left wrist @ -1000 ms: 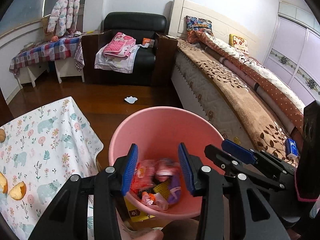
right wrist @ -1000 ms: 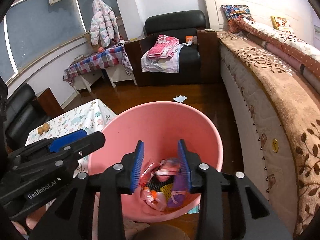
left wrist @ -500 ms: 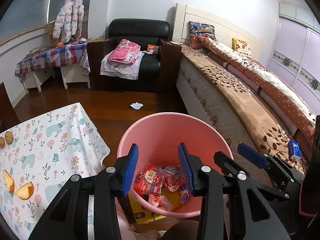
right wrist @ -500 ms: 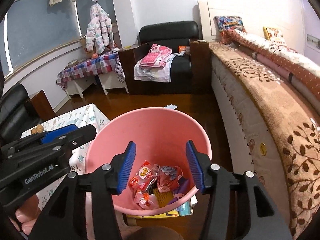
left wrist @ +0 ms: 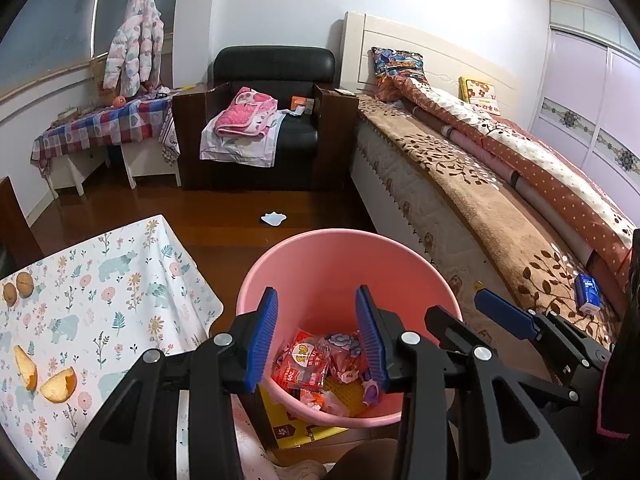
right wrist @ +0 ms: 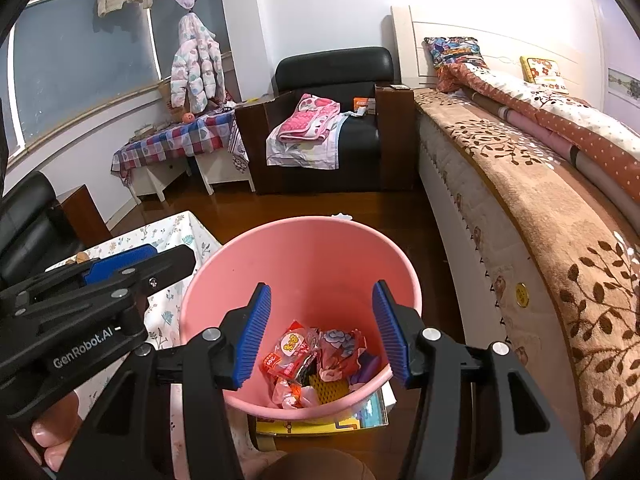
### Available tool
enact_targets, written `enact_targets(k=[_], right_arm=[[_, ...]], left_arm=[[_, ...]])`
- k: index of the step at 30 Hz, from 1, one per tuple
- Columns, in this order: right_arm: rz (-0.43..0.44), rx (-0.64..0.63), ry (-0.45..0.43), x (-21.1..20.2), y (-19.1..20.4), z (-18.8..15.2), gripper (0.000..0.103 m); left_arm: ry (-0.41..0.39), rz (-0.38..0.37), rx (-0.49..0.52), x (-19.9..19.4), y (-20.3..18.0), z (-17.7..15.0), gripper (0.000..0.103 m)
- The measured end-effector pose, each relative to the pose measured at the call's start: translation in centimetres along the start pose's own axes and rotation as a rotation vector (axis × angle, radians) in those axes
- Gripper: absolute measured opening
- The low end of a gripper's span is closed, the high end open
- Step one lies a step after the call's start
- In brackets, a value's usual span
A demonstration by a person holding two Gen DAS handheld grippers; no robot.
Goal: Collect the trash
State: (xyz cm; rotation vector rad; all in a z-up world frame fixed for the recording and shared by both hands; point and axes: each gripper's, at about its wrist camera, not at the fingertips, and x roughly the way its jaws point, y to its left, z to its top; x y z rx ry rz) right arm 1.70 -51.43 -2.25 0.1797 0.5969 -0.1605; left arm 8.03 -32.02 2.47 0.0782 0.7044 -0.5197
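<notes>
Two hand-held grippers hover side by side above a pink plastic bin (left wrist: 344,264) that stands on a dark wooden floor (left wrist: 248,208). The left gripper (left wrist: 316,338) has its blue-padded fingers (left wrist: 262,340) spread moderately apart and holds nothing. The right gripper (right wrist: 320,334) is spread a little wider and is also empty. Neither touches the bin; both frame its opening from above. At the bottom of the bin lies a heap of crumpled snack wrappers (right wrist: 310,360), mostly red and pink, with a yellow piece and a purple one among them. The bin rests on a flat yellow printed board (right wrist: 320,424).

Just left of the bin, a table with a floral bear-print cloth (left wrist: 100,300) carries pieces of orange peel (left wrist: 58,384). A bed with a brown leaf-patterned blanket (left wrist: 500,216) runs along the right. Farther back on the floor, well apart from the bin, lies a small white scrap (left wrist: 273,218), in front of a black armchair (left wrist: 276,120).
</notes>
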Motion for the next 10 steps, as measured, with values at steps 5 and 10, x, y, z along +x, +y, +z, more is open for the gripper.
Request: enact_targets(k=[5,10], right_arm=[[0.0,-0.001,0.001,0.08,-0.06,0.02,0.054],[0.007,-0.009,-0.001,-0.29,0.37,0.36,0.054]], left_arm=[[0.0,0.008,0.003,-0.08,-0.22,0.01,0.039],[-0.006,0.018,-0.005,-0.32,0.09,0.05,0.039]])
